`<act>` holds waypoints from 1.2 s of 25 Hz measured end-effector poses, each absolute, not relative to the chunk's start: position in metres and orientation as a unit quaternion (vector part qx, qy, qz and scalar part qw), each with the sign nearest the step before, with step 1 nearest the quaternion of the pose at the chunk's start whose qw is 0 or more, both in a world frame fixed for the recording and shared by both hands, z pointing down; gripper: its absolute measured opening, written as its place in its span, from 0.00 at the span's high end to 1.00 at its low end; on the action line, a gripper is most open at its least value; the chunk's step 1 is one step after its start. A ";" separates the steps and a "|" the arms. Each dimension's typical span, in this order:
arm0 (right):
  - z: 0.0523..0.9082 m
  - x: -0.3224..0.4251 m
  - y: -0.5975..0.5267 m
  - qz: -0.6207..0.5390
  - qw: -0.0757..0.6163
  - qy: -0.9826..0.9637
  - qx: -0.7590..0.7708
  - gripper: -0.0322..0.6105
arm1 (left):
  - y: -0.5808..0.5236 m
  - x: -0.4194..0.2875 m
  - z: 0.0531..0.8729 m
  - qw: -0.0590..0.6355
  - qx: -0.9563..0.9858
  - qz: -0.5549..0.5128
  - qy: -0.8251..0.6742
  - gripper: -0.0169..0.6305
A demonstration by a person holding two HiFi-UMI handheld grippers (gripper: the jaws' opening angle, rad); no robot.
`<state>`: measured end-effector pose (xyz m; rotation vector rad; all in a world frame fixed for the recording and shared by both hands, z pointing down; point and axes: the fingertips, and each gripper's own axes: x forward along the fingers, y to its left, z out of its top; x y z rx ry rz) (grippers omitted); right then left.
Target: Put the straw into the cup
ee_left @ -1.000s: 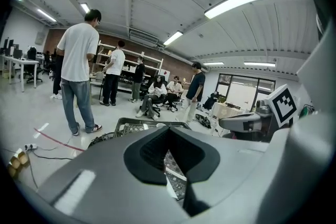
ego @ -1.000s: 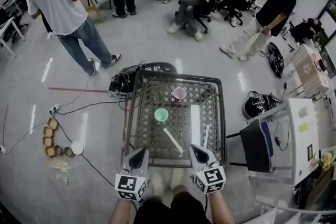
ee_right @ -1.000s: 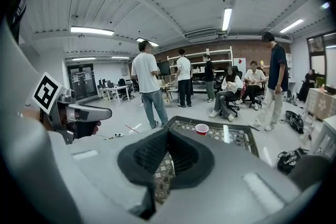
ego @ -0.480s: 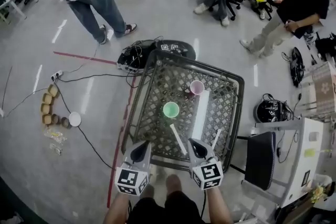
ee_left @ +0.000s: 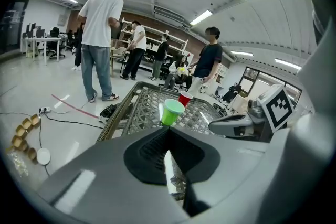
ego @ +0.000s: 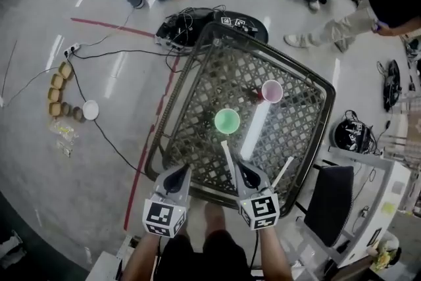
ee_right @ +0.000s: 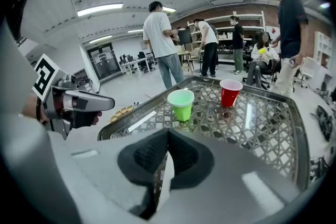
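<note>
Overhead, the straw (ego: 227,156) lies flat on the counter (ego: 204,95), near the green cup (ego: 227,120), its end by the right claw (ego: 245,174). Left gripper view: the left claw (ee_left: 168,128) is pinched together, empty. Right gripper view: pinched together too; pushed down so, it could skid the straw away. No writing reads, only square markers (ego: 264,208).

floor (ego: 59,187): glossy grey | ceiling: strip lights (ee_right: 100,8) | back wall (ee_right: 220,10) — possibly brick
</note>
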<state>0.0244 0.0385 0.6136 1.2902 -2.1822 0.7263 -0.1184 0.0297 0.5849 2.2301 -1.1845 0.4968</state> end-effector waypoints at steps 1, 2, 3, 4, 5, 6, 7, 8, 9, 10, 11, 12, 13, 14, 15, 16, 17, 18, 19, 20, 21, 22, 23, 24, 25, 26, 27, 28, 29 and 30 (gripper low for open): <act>0.620 0.024 0.039 0.270 0.252 -0.801 0.471 0.95 | 0.032 -0.118 0.591 0.284 0.830 0.187 -0.442 0.96; 0.626 0.024 0.040 0.273 0.254 -0.801 0.468 0.95 | 0.034 -0.119 0.596 0.287 0.828 0.189 -0.442 0.96; 0.631 0.023 0.041 0.275 0.256 -0.801 0.465 0.95 | 0.035 -0.119 0.600 0.289 0.827 0.191 -0.443 0.96; 0.636 0.023 0.042 0.276 0.257 -0.801 0.464 0.95 | 0.036 -0.120 0.604 0.291 0.825 0.192 -0.445 0.96; 0.640 0.023 0.042 0.277 0.259 -0.801 0.463 0.95 | 0.036 -0.120 0.608 0.292 0.824 0.192 -0.446 0.96; 0.644 0.024 0.042 0.278 0.260 -0.801 0.462 0.95 | 0.035 -0.120 0.611 0.292 0.823 0.193 -0.447 0.96; 0.648 0.025 0.042 0.279 0.261 -0.800 0.463 0.95 | 0.035 -0.120 0.614 0.292 0.822 0.193 -0.448 0.96; 0.651 0.026 0.042 0.280 0.263 -0.799 0.463 0.95 | 0.034 -0.120 0.617 0.292 0.822 0.193 -0.449 0.96; 0.653 0.026 0.041 0.282 0.264 -0.798 0.463 0.95 | 0.033 -0.119 0.618 0.293 0.821 0.193 -0.451 0.96; 0.656 0.026 0.040 0.283 0.267 -0.797 0.462 0.95 | 0.032 -0.120 0.619 0.293 0.820 0.193 -0.452 0.96; 0.657 0.026 0.038 0.286 0.271 -0.796 0.460 0.95 | 0.031 -0.119 0.620 0.294 0.820 0.193 -0.452 0.96; 0.659 0.025 0.035 0.288 0.275 -0.795 0.458 0.95 | 0.030 -0.119 0.619 0.294 0.819 0.193 -0.453 0.96; 0.659 0.024 0.032 0.289 0.280 -0.794 0.455 0.94 | 0.030 -0.119 0.619 0.294 0.819 0.193 -0.454 0.96; 0.660 0.022 0.029 0.290 0.284 -0.794 0.452 0.92 | 0.029 -0.118 0.618 0.294 0.818 0.192 -0.455 0.96; 0.661 0.021 0.027 0.292 0.289 -0.794 0.448 0.91 | 0.029 -0.118 0.618 0.294 0.818 0.193 -0.455 0.96; 0.663 0.018 0.025 0.295 0.293 -0.795 0.442 0.89 | 0.028 -0.117 0.617 0.294 0.818 0.193 -0.456 0.96; 0.665 0.016 0.022 0.300 0.297 -0.795 0.436 0.84 | 0.028 -0.116 0.617 0.293 0.818 0.194 -0.456 0.96; 0.668 0.014 0.021 0.304 0.303 -0.795 0.430 0.80 | 0.027 -0.116 0.617 0.293 0.818 0.195 -0.456 0.96; 0.672 0.012 0.019 0.308 0.308 -0.794 0.425 0.76 | 0.027 -0.116 0.617 0.293 0.818 0.196 -0.455 0.96; 0.676 0.010 0.017 0.311 0.315 -0.792 0.421 0.74 | 0.026 -0.116 0.617 0.294 0.817 0.196 -0.456 0.96; 0.681 0.009 0.016 0.315 0.321 -0.790 0.418 0.73 | 0.026 -0.116 0.618 0.295 0.816 0.196 -0.456 0.96; 0.685 0.008 0.015 0.317 0.326 -0.787 0.417 0.73 | 0.025 -0.117 0.620 0.297 0.816 0.196 -0.456 0.96; 0.689 0.008 0.014 0.319 0.331 -0.784 0.417 0.73 | 0.025 -0.117 0.621 0.299 0.815 0.195 -0.456 0.96; 0.692 0.008 0.014 0.321 0.336 -0.781 0.417 0.73 | 0.024 -0.117 0.621 0.300 0.815 0.195 -0.456 0.96; 0.696 0.008 0.014 0.323 0.341 -0.779 0.417 0.73 | 0.024 -0.116 0.622 0.301 0.815 0.194 -0.456 0.96; 0.699 0.007 0.014 0.325 0.345 -0.776 0.416 0.73 | 0.023 -0.116 0.621 0.301 0.815 0.194 -0.455 0.96; 0.702 0.007 0.014 0.328 0.349 -0.774 0.415 0.73 | 0.023 -0.115 0.621 0.302 0.816 0.193 -0.455 0.96; 0.706 0.007 0.015 0.331 0.353 -0.771 0.413 0.73 | 0.024 -0.114 0.620 0.302 0.816 0.192 -0.454 0.96; 0.708 0.007 0.015 0.332 0.357 -0.770 0.412 0.73 | 0.024 -0.114 0.620 0.303 0.816 0.191 -0.453 0.96; 0.710 0.006 0.015 0.331 0.361 -0.769 0.411 0.73 | 0.024 -0.114 0.620 0.304 0.816 0.191 -0.453 0.96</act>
